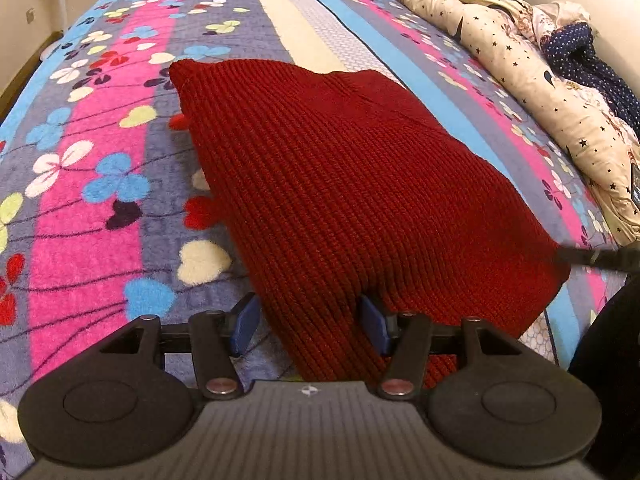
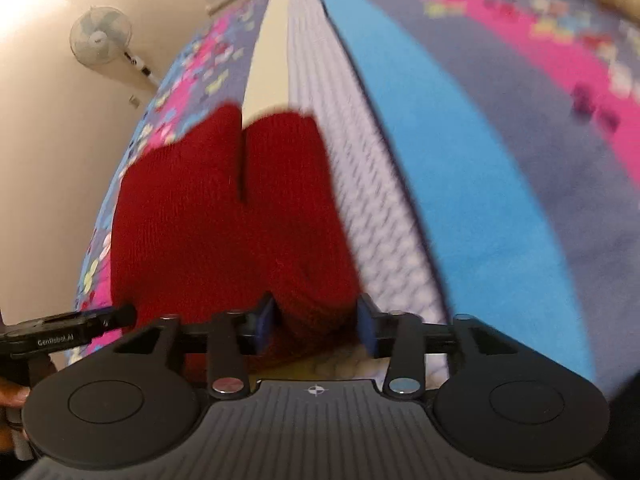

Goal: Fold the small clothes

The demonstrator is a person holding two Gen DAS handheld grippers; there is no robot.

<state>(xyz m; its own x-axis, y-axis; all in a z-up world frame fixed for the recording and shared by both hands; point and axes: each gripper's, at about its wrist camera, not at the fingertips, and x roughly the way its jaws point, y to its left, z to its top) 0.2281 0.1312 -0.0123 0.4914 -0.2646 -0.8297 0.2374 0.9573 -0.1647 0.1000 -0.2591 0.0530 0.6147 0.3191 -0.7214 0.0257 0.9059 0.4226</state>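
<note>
Blue pads, left gripper (image 1: 310, 322): jaws parted, one pad on either side of the near edge of the red knitted garment (image 1: 340, 184); the knit bulges up between them, though neither pad visibly presses it, so the item reads as straddled, not clamped.

Blue pads, right gripper (image 2: 316, 326): jaws likewise apart, a rounded fold of the same red knit lying between them with a gap at each pad; released. This view is smeared by motion, so fine contact cannot be confirmed. The left gripper's black body shows at the left margin of the right wrist view, with part of the person's hand (image 2: 12, 394) beneath it.

Red knitted garment: lies flat along the middle of the bedspread (image 1: 92, 184), near edge at both grippers, far end pointing away. From the right wrist view a dark slit divides its far end into two lobes. It appears already doubled over once, though layers cannot be counted.

Surroundings: floral fleece bedspread in pink, blue and grey stripes; star-printed duvet (image 1: 520, 64) bunched along the right side, well apart from the garment; standing fan (image 2: 100, 36) by the wall.

Risks, as judged: thick rib knit may spring back open once let go; pads closing on one layer only would drag the fold askew; fleece pile may snag the knit and bunch it.
</note>
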